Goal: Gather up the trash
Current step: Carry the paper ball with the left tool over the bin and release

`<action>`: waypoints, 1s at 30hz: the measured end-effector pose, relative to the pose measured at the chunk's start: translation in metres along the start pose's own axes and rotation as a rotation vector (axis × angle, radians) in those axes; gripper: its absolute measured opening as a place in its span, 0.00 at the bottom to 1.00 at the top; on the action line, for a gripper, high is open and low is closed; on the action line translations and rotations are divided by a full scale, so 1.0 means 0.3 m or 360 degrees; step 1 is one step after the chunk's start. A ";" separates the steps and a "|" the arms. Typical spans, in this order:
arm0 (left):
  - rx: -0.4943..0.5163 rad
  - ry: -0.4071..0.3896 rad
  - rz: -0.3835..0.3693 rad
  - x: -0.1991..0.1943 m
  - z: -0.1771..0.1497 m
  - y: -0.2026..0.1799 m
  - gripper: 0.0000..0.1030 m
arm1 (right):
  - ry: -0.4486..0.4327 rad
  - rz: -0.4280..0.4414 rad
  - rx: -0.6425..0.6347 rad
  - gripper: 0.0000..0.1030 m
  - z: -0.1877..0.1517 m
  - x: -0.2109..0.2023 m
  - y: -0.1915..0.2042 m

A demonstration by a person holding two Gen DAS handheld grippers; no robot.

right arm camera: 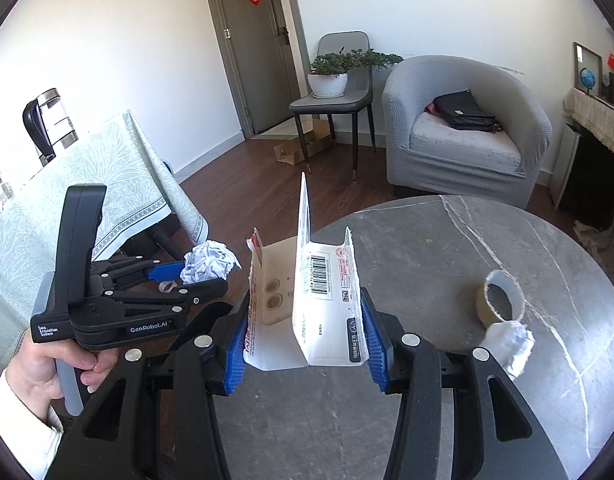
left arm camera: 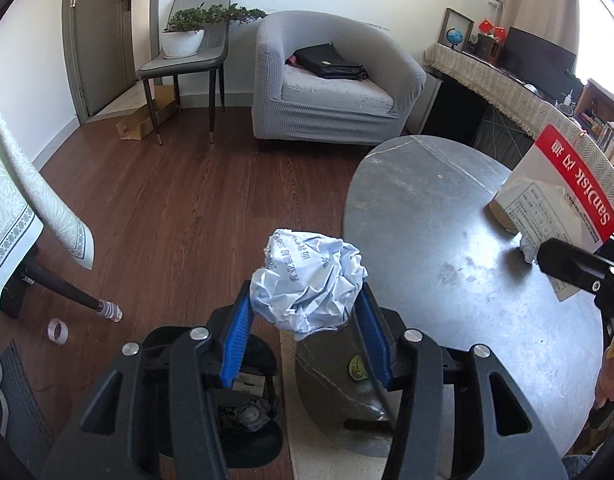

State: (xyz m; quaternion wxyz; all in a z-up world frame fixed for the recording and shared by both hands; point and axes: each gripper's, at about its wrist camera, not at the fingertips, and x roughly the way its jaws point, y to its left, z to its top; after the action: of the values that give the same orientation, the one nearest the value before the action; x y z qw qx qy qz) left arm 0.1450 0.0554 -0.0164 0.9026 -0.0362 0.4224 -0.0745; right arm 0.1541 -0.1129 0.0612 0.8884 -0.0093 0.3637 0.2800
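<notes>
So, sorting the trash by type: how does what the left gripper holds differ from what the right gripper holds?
The crumpled paper ball in the left gripper is a rounded, pale bluish wad; the torn cardboard package in the right gripper is stiff, folded open, white with red print and a barcode. The ball hangs off the table's edge, the package over the tabletop. Both are clamped between blue pads.

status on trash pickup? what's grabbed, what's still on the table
Done: nothing visibly binned yet.
In hand: left gripper is shut on a crumpled paper ball; right gripper is shut on a torn card package.
Left: a tape roll core and a small paper wad remain on the round table.
</notes>
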 end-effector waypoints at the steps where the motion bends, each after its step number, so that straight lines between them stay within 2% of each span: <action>1: -0.0002 0.0012 0.0016 0.001 -0.006 0.018 0.52 | 0.0002 0.0009 -0.0013 0.48 0.007 0.014 0.021; 13: -0.0050 0.0278 0.0196 0.052 -0.150 0.289 0.52 | 0.0066 0.0154 -0.0173 0.48 0.048 0.146 0.273; 21: -0.0046 0.0484 0.0251 0.102 -0.247 0.405 0.53 | 0.0154 0.0208 -0.0251 0.48 0.051 0.258 0.412; 24: -0.0028 0.0573 0.0232 0.132 -0.284 0.436 0.56 | 0.0186 0.0220 -0.0275 0.48 0.061 0.307 0.464; 26: 0.0003 0.0599 0.0236 0.138 -0.307 0.452 0.60 | 0.0217 0.0217 -0.0288 0.48 0.061 0.339 0.489; 30: -0.0004 0.0607 0.0243 0.124 -0.329 0.491 0.62 | 0.0289 0.0210 -0.0294 0.48 0.049 0.425 0.534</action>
State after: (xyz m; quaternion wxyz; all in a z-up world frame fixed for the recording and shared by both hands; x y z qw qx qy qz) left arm 0.1080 0.1943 -0.1267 0.8093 0.0096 0.5872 -0.0108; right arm 0.1564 0.0878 0.0190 0.8268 -0.0922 0.4152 0.3680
